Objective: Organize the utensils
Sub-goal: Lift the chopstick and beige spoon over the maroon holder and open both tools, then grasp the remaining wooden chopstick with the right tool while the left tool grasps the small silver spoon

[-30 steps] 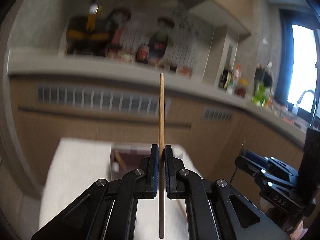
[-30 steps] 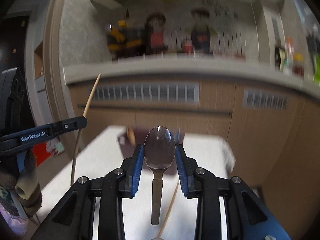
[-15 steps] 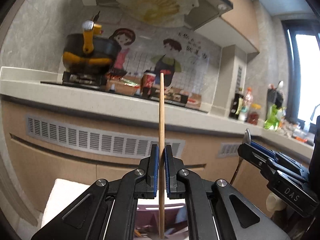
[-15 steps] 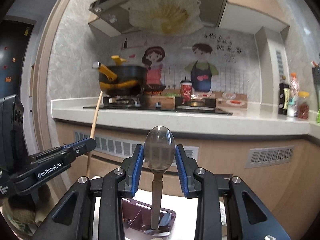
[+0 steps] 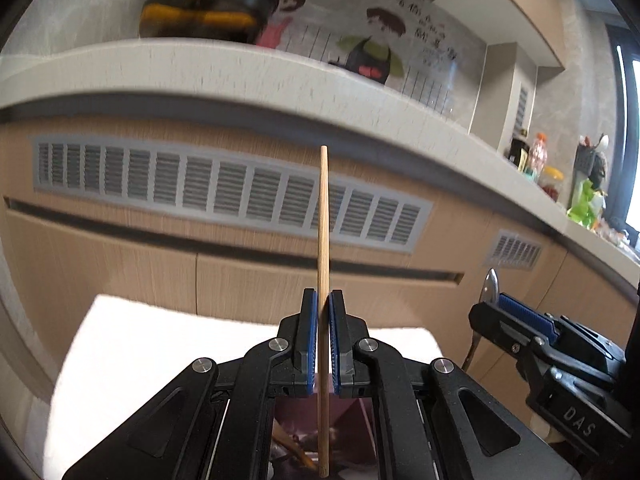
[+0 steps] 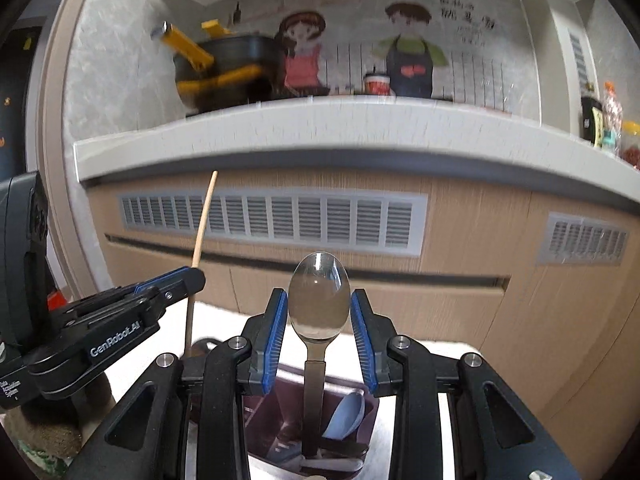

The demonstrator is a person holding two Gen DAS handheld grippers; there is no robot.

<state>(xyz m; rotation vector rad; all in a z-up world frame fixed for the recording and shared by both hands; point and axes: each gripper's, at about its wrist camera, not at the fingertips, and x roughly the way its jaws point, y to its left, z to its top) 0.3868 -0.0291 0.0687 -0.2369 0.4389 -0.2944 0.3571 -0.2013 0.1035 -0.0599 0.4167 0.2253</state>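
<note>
Fingers of the left gripper are pressed together on a slim wooden chopstick, its long axis upright, blunt tip well above the pads. Below them sits a dark maroon utensil caddy on a white cloth-covered table, whose far edge lies just past the fingertips. The right gripper clamps a polished metal spoon by the bowl's edges, handle pointing down toward the caddy, beside a pale blue spoon. Beyond stand woodgrain cabinets and a speckled countertop.
</note>
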